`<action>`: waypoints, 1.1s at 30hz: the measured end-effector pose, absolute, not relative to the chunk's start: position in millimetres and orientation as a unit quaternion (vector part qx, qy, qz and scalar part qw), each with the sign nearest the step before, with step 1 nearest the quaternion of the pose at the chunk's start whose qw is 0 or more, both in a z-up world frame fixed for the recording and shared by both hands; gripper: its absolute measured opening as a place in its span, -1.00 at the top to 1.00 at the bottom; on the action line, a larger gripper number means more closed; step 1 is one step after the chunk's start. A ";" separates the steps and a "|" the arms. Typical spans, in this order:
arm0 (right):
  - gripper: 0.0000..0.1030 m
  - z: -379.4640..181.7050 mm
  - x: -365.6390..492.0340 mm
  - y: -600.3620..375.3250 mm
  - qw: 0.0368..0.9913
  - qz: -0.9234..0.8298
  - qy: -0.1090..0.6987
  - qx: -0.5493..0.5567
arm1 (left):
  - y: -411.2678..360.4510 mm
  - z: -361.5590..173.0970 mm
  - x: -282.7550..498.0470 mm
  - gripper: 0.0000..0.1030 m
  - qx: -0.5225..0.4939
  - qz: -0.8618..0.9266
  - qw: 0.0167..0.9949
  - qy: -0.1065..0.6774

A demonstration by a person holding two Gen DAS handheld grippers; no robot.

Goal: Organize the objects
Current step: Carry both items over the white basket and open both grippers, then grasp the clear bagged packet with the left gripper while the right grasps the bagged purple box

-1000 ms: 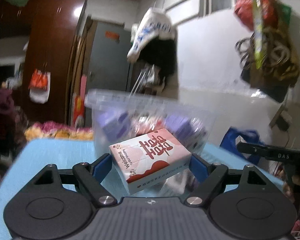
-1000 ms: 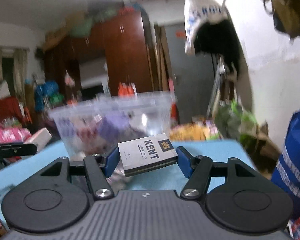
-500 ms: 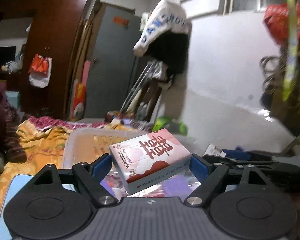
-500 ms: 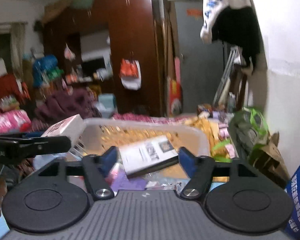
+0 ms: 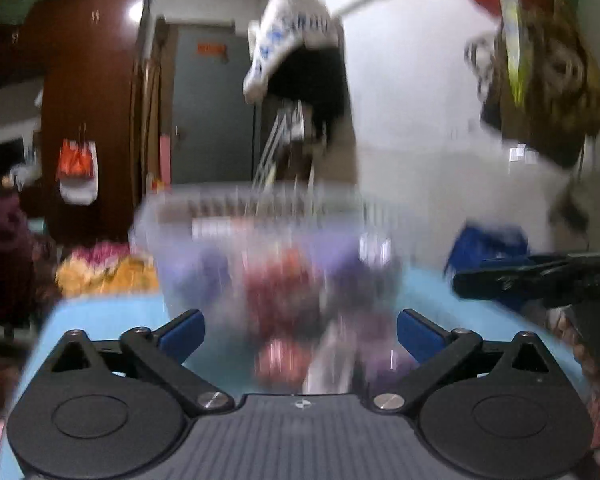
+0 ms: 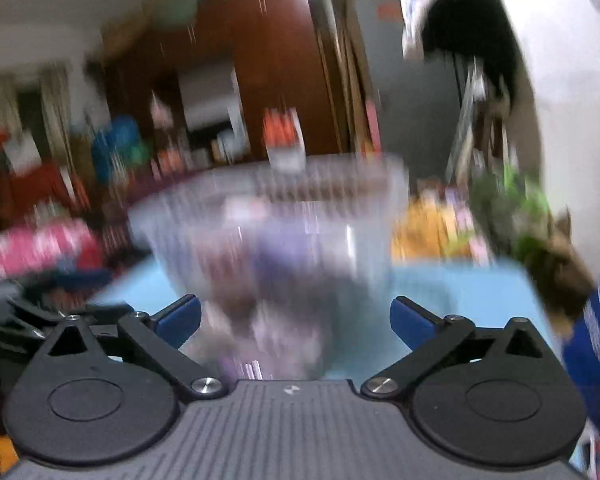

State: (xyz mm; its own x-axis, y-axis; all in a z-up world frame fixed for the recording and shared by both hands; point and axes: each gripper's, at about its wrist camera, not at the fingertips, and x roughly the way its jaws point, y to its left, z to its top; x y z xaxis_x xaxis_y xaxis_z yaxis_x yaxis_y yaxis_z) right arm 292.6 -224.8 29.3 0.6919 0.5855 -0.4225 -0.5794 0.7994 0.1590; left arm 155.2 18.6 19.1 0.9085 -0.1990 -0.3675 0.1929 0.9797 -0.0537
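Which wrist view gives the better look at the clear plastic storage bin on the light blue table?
The left wrist view: the clear plastic storage bin shows its ribbed rim and purple and red contents on the light blue table, though blurred. The right wrist view shows the same bin more smeared, its contents hardly readable.

clear plastic bin (image 5: 260, 240) | upright on blue table | holds blurred packets
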 end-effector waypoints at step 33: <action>-0.35 -16.1 290.6 -241.5 0.909 0.336 0.243 0.044 | -31.3 -18.7 169.1 -0.10 0.055 -0.112 0.955 0.270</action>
